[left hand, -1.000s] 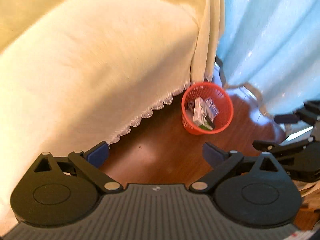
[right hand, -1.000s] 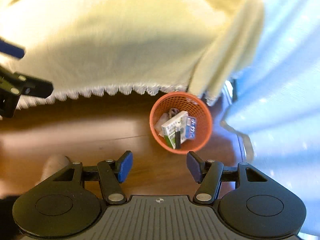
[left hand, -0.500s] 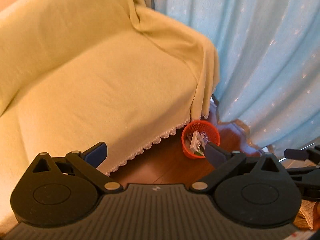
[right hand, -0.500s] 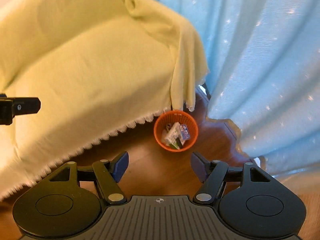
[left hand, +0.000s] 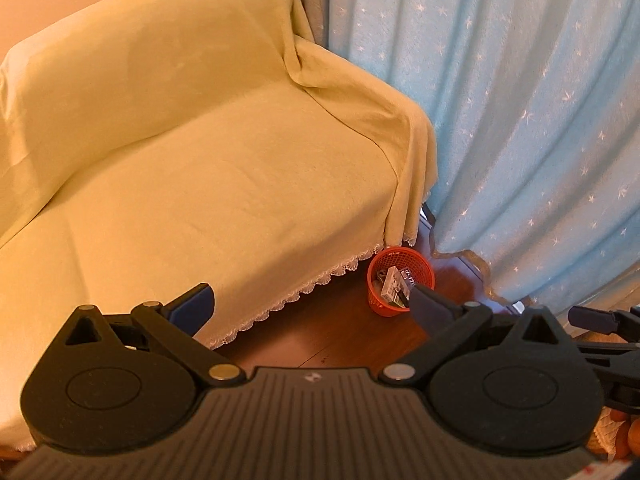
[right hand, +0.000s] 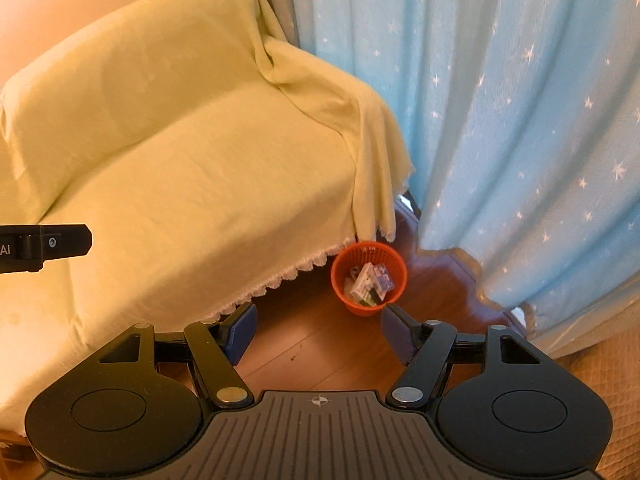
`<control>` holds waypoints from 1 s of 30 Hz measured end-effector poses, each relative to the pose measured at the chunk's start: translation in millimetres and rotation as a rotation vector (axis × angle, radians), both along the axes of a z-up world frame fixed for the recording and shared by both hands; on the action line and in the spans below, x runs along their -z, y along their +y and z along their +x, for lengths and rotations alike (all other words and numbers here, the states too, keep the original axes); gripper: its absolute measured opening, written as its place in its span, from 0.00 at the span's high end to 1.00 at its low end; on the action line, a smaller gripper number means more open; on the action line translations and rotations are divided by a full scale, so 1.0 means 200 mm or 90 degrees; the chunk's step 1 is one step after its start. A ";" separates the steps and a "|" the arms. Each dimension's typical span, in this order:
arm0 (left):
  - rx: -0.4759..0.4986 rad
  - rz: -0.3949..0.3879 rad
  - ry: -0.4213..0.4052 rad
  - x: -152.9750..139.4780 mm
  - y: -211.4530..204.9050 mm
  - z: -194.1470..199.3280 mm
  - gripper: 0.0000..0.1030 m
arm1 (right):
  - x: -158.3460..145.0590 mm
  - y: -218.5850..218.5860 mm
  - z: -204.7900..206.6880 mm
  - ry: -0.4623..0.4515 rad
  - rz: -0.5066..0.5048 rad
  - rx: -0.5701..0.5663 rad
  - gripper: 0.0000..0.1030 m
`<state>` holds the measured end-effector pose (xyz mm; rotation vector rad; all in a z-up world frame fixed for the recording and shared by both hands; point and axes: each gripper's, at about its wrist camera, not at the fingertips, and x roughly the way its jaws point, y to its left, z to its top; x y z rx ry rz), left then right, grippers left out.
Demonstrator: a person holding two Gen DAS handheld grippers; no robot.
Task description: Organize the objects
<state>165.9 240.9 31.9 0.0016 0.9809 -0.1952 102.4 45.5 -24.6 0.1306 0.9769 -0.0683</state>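
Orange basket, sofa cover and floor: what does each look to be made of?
Orange basket: likely moulded plastic, given its fine open mesh wall and uniform colour. Sofa cover: soft matte woven or fleece-like cloth, pale yellow, draping in folds with a white scalloped lace hem. Floor: reddish-brown wood or wood-look laminate, semi-gloss, with visible plank seams.

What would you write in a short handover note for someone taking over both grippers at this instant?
Left gripper: open, empty, held high above the floor.
Right gripper: open, empty, likewise raised.
Orange basket stands on the wood floor at the sofa corner, by the curtain. It holds small boxes.
Done: those boxes are in the basket.
Left: no loose items show on the sofa or floor; check outside these views before stopping.
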 end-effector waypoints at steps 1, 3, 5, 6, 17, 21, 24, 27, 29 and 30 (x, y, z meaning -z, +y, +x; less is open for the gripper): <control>-0.006 0.000 -0.004 -0.02 0.00 -0.02 0.01 | -0.02 -0.01 -0.01 -0.002 -0.001 -0.003 0.36; -0.013 -0.005 -0.009 -0.07 0.00 -0.05 0.01 | -0.05 -0.02 -0.02 -0.005 0.002 -0.010 0.36; -0.026 -0.010 -0.011 -0.11 -0.01 -0.07 0.01 | -0.09 -0.04 -0.04 -0.008 0.002 -0.019 0.36; -0.032 -0.012 -0.013 -0.12 -0.02 -0.08 0.01 | -0.11 -0.04 -0.05 -0.012 0.000 -0.025 0.36; -0.027 0.008 -0.028 -0.19 -0.15 -0.15 0.01 | -0.19 -0.13 -0.11 -0.032 -0.011 -0.032 0.36; -0.016 0.015 -0.032 -0.19 -0.19 -0.16 0.01 | -0.20 -0.14 -0.12 -0.032 -0.008 -0.027 0.36; -0.011 0.016 -0.035 -0.20 -0.22 -0.16 0.01 | -0.21 -0.14 -0.13 -0.032 -0.009 -0.027 0.36; -0.007 0.013 -0.034 -0.19 -0.23 -0.17 0.01 | -0.22 -0.14 -0.14 -0.032 -0.013 -0.025 0.36; -0.005 0.013 -0.034 -0.19 -0.23 -0.18 0.01 | -0.22 -0.13 -0.14 -0.032 -0.017 -0.026 0.36; -0.005 0.013 -0.034 -0.19 -0.23 -0.18 0.01 | -0.22 -0.12 -0.14 -0.033 -0.018 -0.026 0.36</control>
